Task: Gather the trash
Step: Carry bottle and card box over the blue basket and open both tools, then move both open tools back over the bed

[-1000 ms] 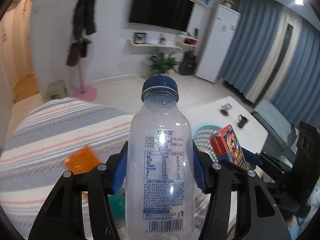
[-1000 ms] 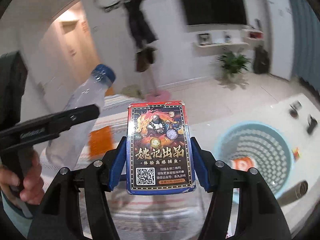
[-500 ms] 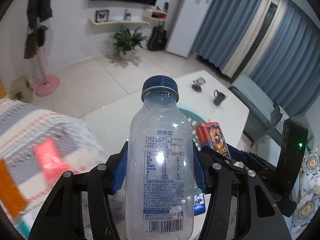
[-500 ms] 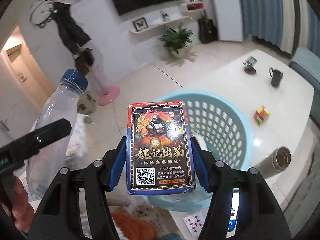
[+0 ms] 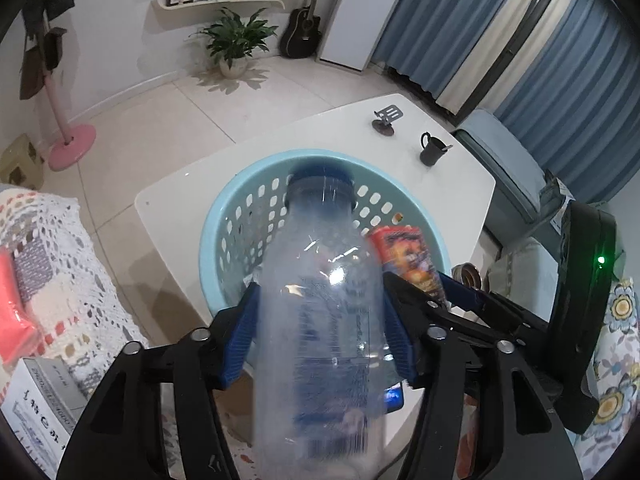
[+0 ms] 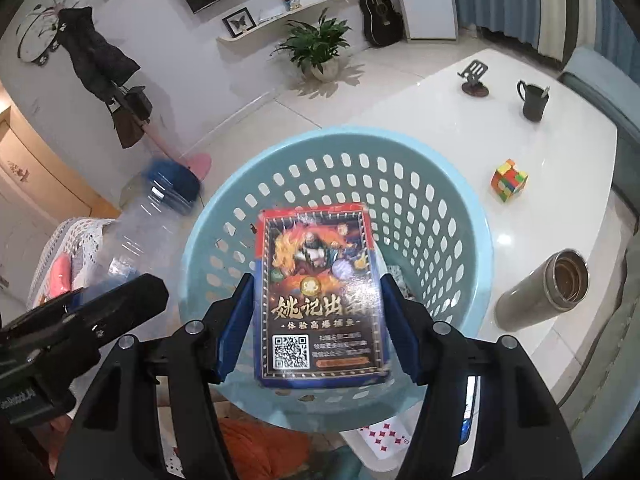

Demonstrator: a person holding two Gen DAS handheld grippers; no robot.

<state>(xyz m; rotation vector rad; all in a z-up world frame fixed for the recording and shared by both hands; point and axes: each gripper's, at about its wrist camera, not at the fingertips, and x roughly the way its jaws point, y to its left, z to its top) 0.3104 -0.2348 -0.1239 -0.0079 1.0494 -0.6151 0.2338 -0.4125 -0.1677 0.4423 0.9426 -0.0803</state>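
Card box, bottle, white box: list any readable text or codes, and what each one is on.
"姚记出" in big gold characters, the last one blurred: card box, between the right tool's opening jaws.
"体验高爆捕鱼": same box, below it.
QR code: same box, lower left; red print beside it too small.
Bottle label and barcode: blurred, unreadable.
White box: dark print, too distorted to read.

A dark mug (image 6: pixel 534 101) is standing on the white table (image 6: pixel 560 184) near a phone stand (image 6: pixel 475 78). A colourful puzzle cube (image 6: pixel 509 180) is sitting nearer, and a steel flask (image 6: pixel 546 290) is lying on its side. A potted plant (image 6: pixel 318 49) and guitar (image 6: pixel 380 14) are standing by the wall.
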